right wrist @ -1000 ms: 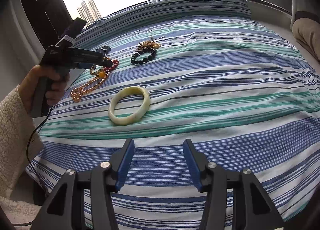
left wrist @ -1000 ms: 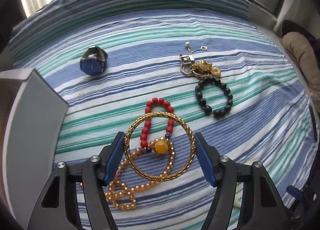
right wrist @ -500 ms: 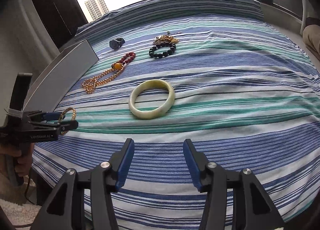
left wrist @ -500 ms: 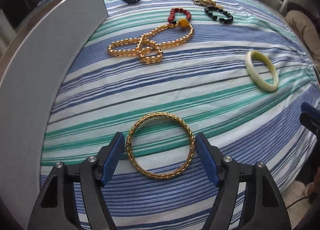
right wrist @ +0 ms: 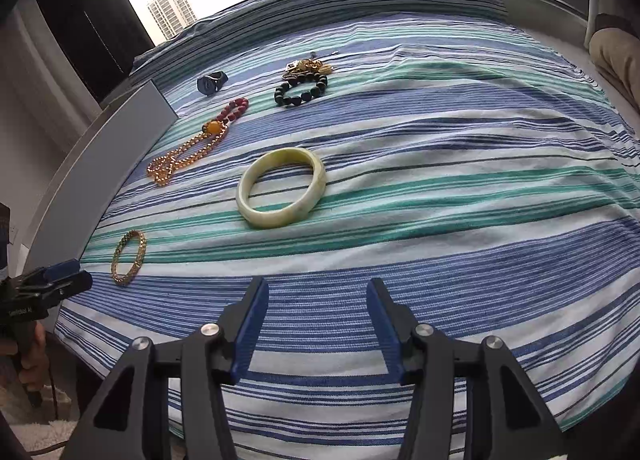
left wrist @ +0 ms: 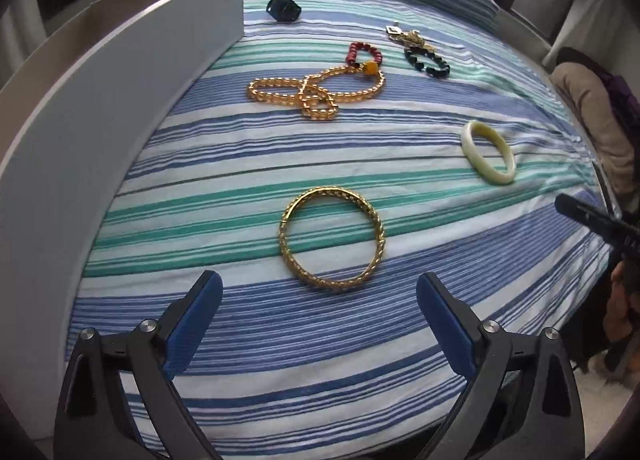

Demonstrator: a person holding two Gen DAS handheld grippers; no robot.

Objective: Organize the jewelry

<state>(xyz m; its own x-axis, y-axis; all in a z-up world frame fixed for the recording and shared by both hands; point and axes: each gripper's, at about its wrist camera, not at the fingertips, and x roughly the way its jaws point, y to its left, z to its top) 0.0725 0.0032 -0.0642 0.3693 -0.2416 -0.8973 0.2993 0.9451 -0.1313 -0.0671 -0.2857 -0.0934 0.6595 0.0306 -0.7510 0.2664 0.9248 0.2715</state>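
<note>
A bed with a blue, green and white striped cover (left wrist: 400, 340) sits by a window showing tall towers. The left gripper (left wrist: 319, 292) is wide open, just behind one gold woven bangle (left wrist: 333, 239) lying flat. The right gripper (right wrist: 317, 302) is open too, near one pale green stone bangle (right wrist: 281, 187). Farther ahead lie one gold bead necklace (left wrist: 316, 90), one black bead bracelet (right wrist: 301, 90) and one blue watch (right wrist: 211, 82).

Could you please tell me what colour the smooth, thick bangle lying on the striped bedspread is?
The smooth bangle is pale creamy green, like jade; the right wrist view shows it best.
</note>
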